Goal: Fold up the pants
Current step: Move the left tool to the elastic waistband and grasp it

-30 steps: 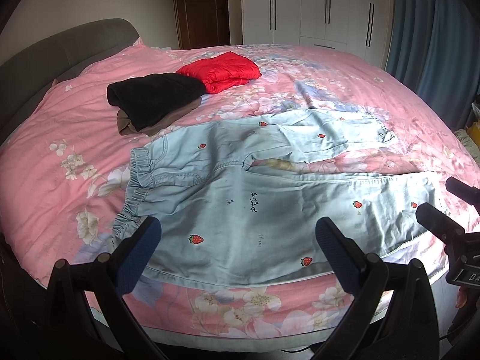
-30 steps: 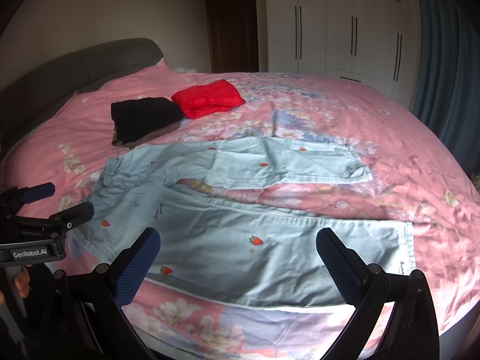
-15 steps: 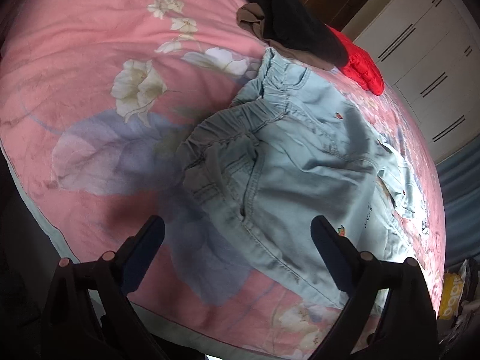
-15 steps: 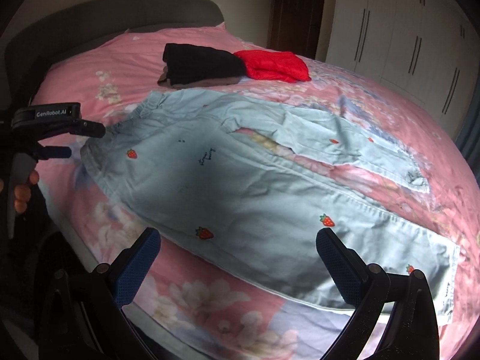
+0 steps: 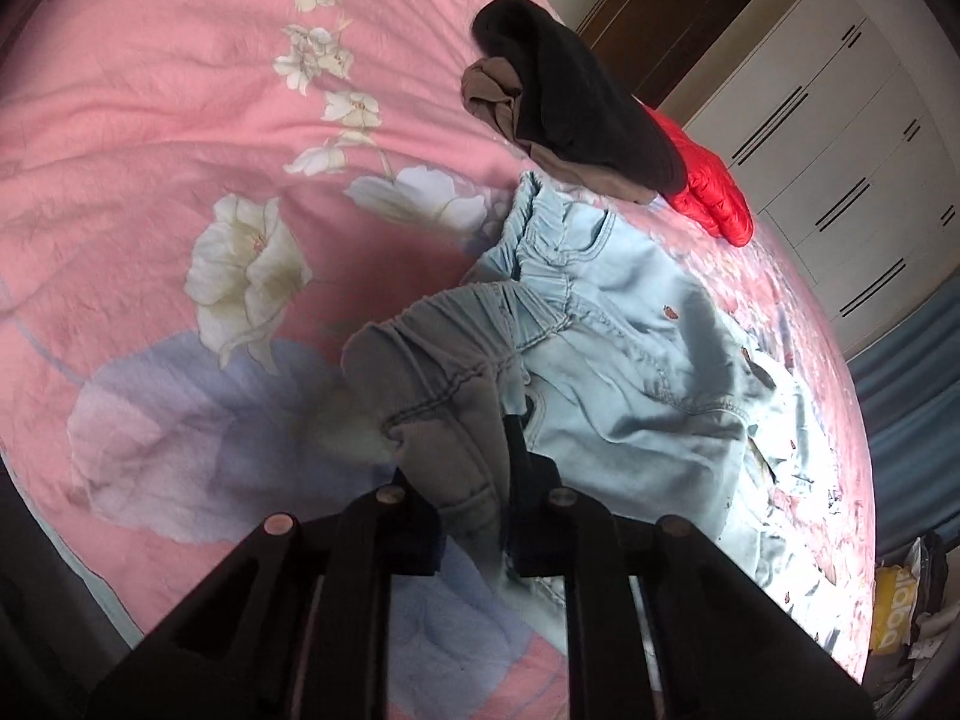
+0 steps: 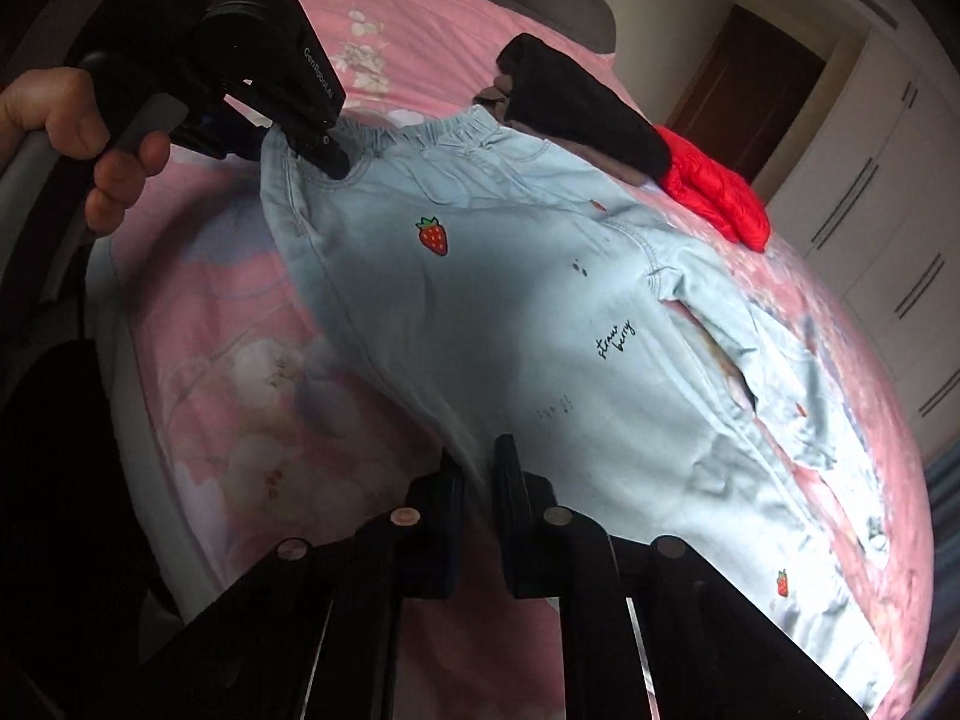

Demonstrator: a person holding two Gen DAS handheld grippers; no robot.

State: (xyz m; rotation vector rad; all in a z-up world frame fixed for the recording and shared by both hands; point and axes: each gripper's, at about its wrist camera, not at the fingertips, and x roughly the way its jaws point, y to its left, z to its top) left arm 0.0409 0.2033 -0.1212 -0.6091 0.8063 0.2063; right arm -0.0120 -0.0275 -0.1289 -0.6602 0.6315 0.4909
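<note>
Pale denim pants (image 6: 510, 312), strawberry-printed, spread on pink floral bedspread (image 5: 150, 138). Wide-open jaws of a second ago now closing on fabric: left gripper (image 5: 480, 438) pinching gathered elastic waistband, right gripper (image 6: 477, 468) pinching near leg's edge. Black garment (image 6: 576, 102), red quilted jacket (image 6: 714, 192) beyond.

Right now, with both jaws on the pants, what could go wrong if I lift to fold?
The left gripper is closing on a bunched waistband, so the fold may start crooked. The right gripper pinches only the edge of the pants, which could slip. The far leg may drag toward the black garment.
</note>
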